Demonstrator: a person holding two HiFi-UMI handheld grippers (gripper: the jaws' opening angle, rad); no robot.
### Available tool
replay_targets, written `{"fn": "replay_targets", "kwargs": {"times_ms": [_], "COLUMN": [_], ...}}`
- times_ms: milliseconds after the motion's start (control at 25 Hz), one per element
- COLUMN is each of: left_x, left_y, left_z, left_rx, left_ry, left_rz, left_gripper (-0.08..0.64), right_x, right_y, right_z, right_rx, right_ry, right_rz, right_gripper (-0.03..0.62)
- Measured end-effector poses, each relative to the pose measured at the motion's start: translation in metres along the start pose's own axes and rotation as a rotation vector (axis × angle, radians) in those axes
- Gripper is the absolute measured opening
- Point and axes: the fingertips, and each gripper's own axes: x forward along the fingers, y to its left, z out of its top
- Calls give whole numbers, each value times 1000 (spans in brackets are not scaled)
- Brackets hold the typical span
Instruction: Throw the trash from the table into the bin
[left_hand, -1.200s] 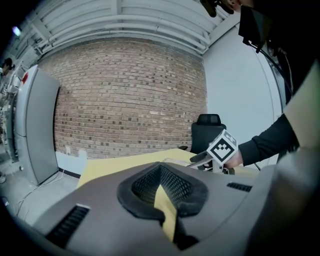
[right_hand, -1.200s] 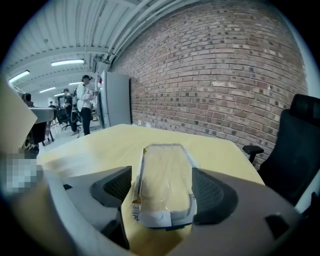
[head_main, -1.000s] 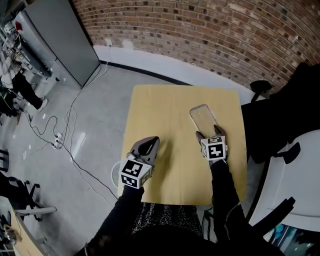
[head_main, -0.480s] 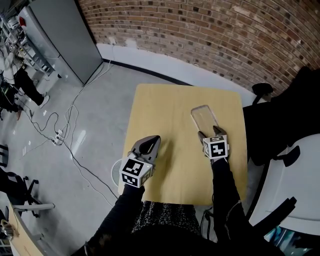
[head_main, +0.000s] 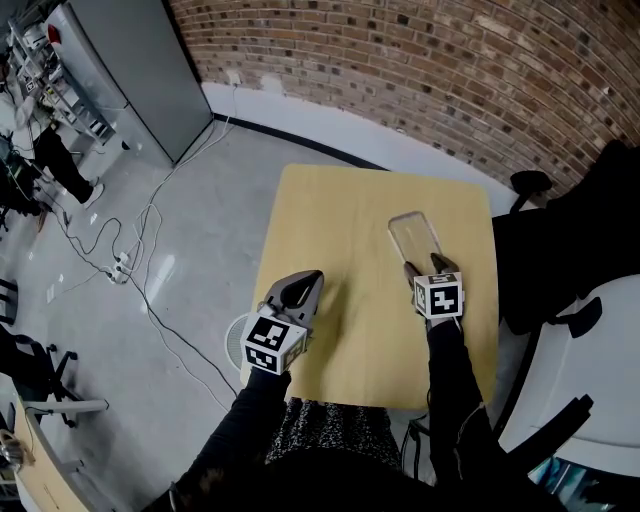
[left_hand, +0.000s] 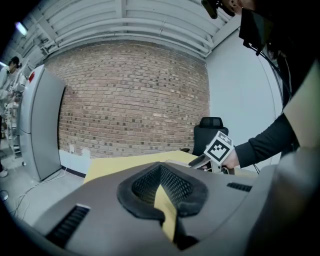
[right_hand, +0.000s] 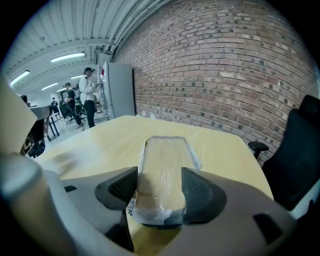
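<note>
Two jaws of my right gripper (right_hand: 160, 192) have just been closing and now pinch the tray (right_hand: 165, 155); I reckon it's ready to lift. My left gripper (left_hand: 162, 197) is closed, empty.

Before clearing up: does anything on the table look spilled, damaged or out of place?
Nothing stands out. The clear plastic package lies flat on the table, nothing spilled; the right gripper's jaws have just been closing on its near end.
</note>
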Motion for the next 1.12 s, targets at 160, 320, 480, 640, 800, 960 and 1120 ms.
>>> {"fn": "replay_targets", "kwargs": {"times_ms": [160,320,480,640,800,960,1120], "left_x": [-7,-17,-32,-55,-80,-115,-154], "left_y": [8,16,28,48,67,88,112], "left_z": [0,-2,-1,0,-1,-11,-18], "left_rx": [-3,-13,-22,-29,-39,-53,-67], "left_ry": [-6,-13,-24,-42,-58,-55,-63], "left_rz": [18,41,68,113,145,168,193], "left_gripper": [5,5,6,5,5,5,5], "right_x": [-5,-11,-16,-17,-17,-15,-19], "right_y": [7,22,38,69,104,149,200], "right_z": [1,9,29,48,61,74,85], "right_rx": [5,-9,-32,-59,-73,-87,-93], "right_ry": [-18,-40,-71,-114,-134,-143,-161], "right_rz": [7,23,39,55,72,92,111], "right_gripper": [288,288,288,288,288,290,290]}}
